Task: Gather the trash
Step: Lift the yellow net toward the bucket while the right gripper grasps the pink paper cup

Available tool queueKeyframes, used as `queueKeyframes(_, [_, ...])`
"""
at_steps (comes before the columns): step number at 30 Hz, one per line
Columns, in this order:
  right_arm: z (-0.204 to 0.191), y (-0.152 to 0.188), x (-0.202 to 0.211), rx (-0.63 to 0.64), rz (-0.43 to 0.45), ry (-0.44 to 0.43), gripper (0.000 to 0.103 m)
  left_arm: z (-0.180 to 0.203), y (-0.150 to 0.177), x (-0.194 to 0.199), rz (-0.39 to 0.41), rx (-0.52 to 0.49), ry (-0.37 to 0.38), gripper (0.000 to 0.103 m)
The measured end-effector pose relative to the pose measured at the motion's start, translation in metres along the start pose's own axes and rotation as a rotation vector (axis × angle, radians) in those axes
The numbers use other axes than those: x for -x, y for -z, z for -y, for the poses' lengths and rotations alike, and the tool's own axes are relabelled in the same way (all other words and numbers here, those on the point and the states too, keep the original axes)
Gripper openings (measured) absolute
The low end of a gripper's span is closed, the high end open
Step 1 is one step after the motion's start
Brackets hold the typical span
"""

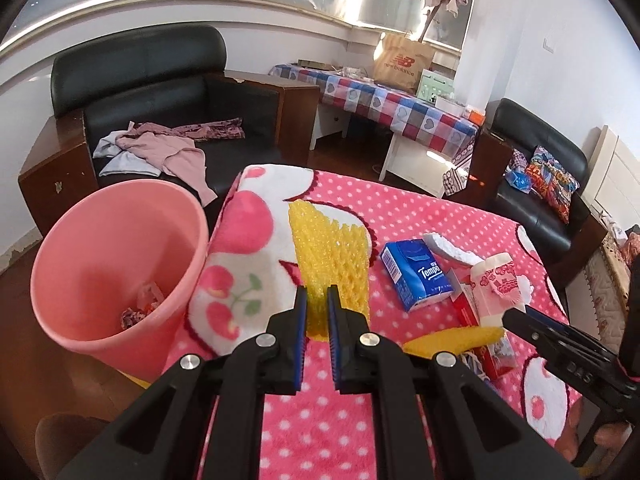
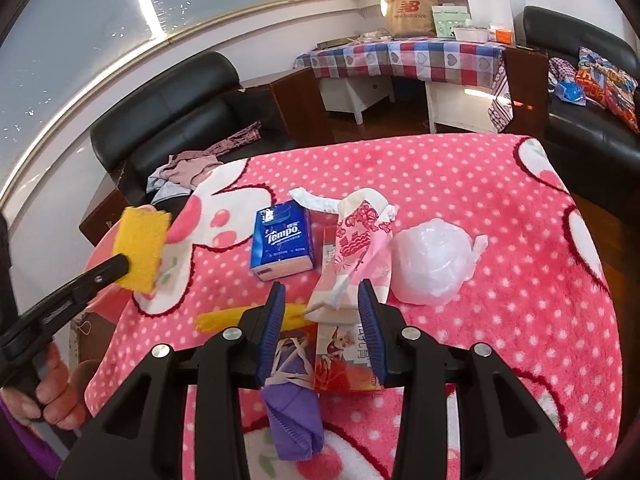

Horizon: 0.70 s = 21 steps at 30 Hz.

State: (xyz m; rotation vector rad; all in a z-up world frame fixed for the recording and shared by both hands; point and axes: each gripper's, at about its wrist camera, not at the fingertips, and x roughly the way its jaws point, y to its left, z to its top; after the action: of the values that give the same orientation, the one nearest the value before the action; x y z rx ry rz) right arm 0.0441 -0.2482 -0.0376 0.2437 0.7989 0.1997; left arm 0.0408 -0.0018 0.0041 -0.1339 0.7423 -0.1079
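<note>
Left hand-held gripper clamps yellow foam net by one edge, pink bin at 9 o'clock; flimsy hold may slip short of rim; right hand-held gripper, jaws apart, straddles pink wrapper and may snag neighbouring litter.

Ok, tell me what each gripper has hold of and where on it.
Left gripper: yellow foam net, pinched at its near end. Right gripper: open, holding nothing, hovering over the pink-and-white wrapper.
</note>
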Motion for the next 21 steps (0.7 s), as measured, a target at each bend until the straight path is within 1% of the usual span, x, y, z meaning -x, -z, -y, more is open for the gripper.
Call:
queueKeyframes(1, [0.000, 0.000, -0.001, 0.000, -0.005, 0.004, 0.018, 0.000, 0.001, 0.003, 0.003, 0.000, -0.001, 0.009])
queueKeyframes(4, [-0.001, 0.001, 0.000, -0.005, 0.001, 0.006, 0.012, -0.003, 0.003, 0.011, 0.017, 0.003, -0.006, 0.009])
queueKeyframes(12, [-0.008, -0.003, 0.027, 0.015, 0.072, 0.015, 0.012, -0.008, 0.006, 0.036, 0.057, 0.009, 0.000, 0.009])
queueKeyframes(17, [-0.024, -0.008, 0.046, 0.049, 0.128, 0.001, 0.012, -0.012, 0.007, 0.050, 0.092, 0.010, -0.003, 0.009])
queueKeyframes(21, [-0.038, -0.010, 0.053, 0.073, 0.151, -0.016, 0.012, -0.018, 0.009, 0.066, 0.133, 0.018, -0.017, 0.009])
